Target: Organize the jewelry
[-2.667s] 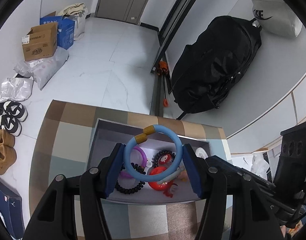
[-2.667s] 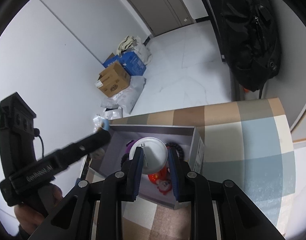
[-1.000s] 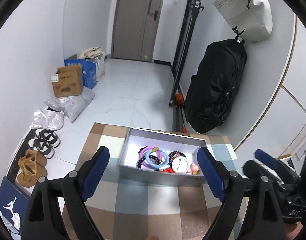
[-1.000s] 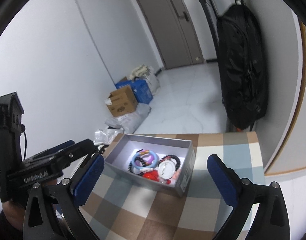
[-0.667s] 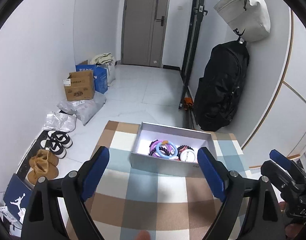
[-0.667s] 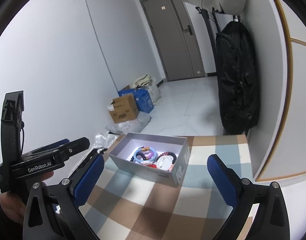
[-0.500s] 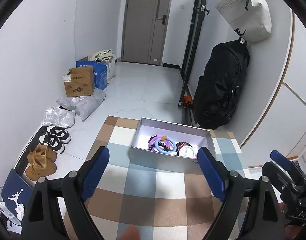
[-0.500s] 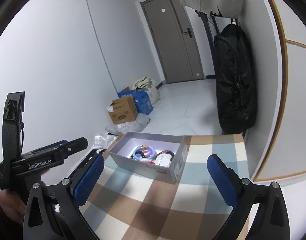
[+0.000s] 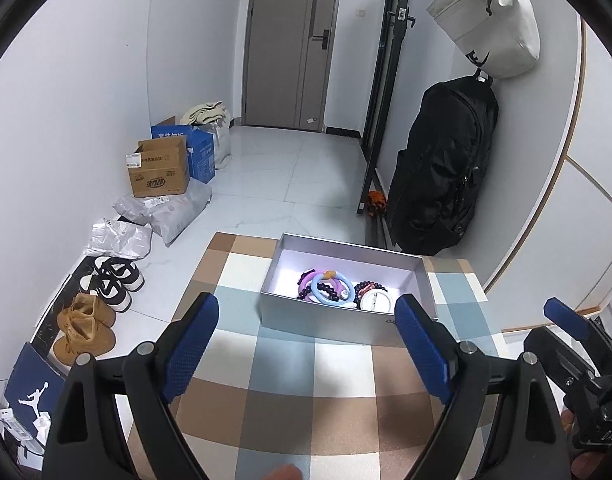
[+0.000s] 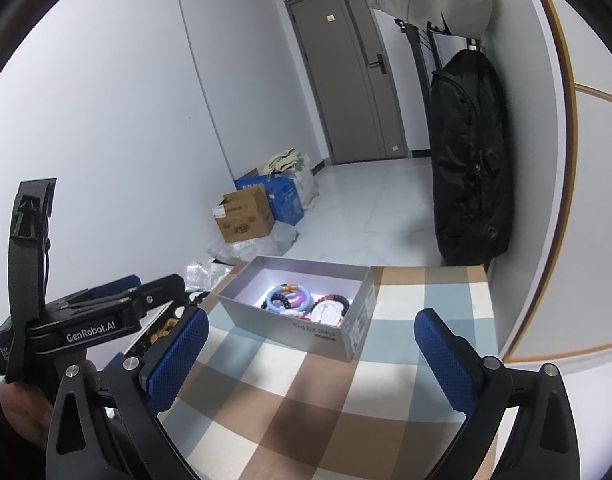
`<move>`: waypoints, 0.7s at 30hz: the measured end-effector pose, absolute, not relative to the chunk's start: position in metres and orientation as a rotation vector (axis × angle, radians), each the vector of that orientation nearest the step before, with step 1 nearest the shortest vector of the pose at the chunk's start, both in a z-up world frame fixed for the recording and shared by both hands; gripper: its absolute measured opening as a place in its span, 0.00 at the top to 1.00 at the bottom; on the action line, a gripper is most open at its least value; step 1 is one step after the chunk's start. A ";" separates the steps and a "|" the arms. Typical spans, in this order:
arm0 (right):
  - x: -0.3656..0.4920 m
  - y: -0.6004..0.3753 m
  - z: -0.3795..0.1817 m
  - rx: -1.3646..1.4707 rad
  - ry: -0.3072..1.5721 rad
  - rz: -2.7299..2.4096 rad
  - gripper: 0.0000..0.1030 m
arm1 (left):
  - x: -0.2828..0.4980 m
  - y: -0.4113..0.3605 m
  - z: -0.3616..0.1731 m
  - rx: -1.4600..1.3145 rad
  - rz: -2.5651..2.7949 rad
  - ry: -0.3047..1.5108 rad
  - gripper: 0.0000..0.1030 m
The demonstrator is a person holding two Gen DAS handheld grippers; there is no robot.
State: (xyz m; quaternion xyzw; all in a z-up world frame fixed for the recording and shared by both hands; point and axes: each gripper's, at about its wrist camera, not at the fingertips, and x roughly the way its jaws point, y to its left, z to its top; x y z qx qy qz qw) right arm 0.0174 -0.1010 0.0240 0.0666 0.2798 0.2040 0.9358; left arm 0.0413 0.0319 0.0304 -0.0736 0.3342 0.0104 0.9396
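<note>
Left tool spread wide, empty. Right tool spread wide, empty. Light-blue ring bracelet inside grey rectangular cardboard box.

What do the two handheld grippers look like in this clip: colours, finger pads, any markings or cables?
Both the left gripper and the right gripper have black angular frames with silver screws and blue textured finger pads. In the right wrist view the left one's side reads "GenRobot.AI" in white, with a thin black cable by its upright rear part.
</note>
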 end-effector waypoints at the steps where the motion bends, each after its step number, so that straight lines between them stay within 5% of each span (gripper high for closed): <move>1: 0.017 -0.101 0.024 0.138 0.572 0.417 0.00 | 0.042 0.032 0.029 -0.151 0.017 0.682 0.16; 21: 0.019 -0.102 0.021 0.154 0.594 0.406 0.00 | 0.044 0.034 0.028 -0.167 -0.009 0.698 0.16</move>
